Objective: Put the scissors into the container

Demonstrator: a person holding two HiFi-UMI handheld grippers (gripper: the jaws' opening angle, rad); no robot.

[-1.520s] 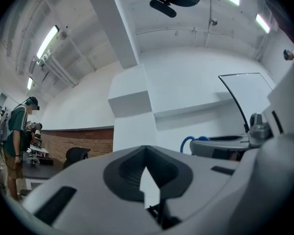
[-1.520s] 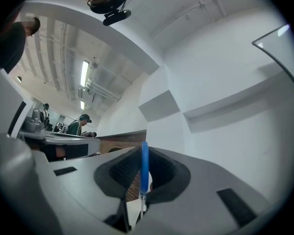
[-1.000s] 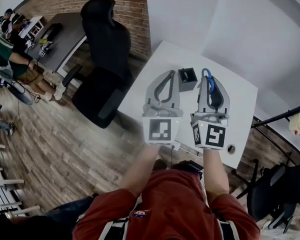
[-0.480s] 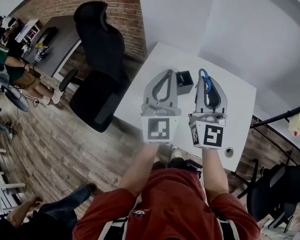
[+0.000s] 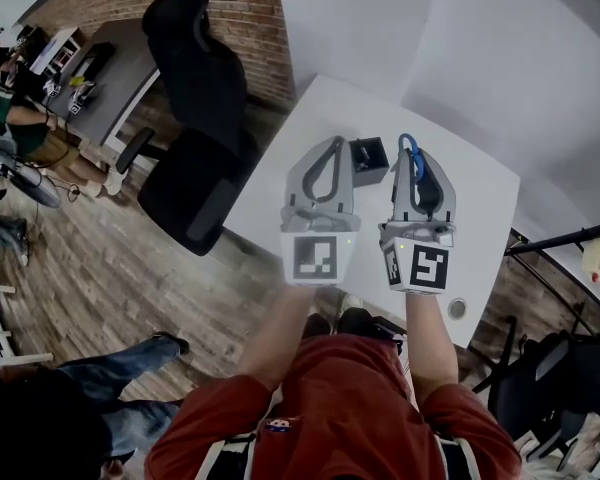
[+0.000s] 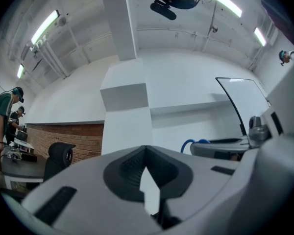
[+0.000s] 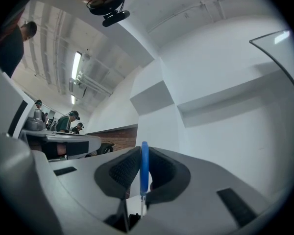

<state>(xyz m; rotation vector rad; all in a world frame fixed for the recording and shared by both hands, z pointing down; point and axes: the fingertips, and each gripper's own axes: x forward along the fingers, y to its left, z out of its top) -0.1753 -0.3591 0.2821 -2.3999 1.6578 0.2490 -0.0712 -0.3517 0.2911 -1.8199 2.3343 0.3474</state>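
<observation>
The scissors (image 5: 410,146) have a blue handle, and its loop sticks out past the tips of my right gripper (image 5: 418,158). That gripper is shut on them above the white table (image 5: 480,203). In the right gripper view the blue handle (image 7: 144,170) stands upright, pinched between the dark pads. A small black container (image 5: 368,158) sits on the table between the two grippers' tips. My left gripper (image 5: 336,144) is held beside it, shut and empty, its tips meeting (image 6: 146,149). The scissors' blades are hidden.
A black office chair (image 5: 195,88) stands left of the table on the wooden floor. Further left, people sit at a grey desk (image 5: 110,78). A round cable hole (image 5: 457,309) is near the table's front right corner. White walls rise behind the table.
Both grippers keep their places over the table with the scissors still held. The head view has shifted slightly, and people at the lower left have moved.
</observation>
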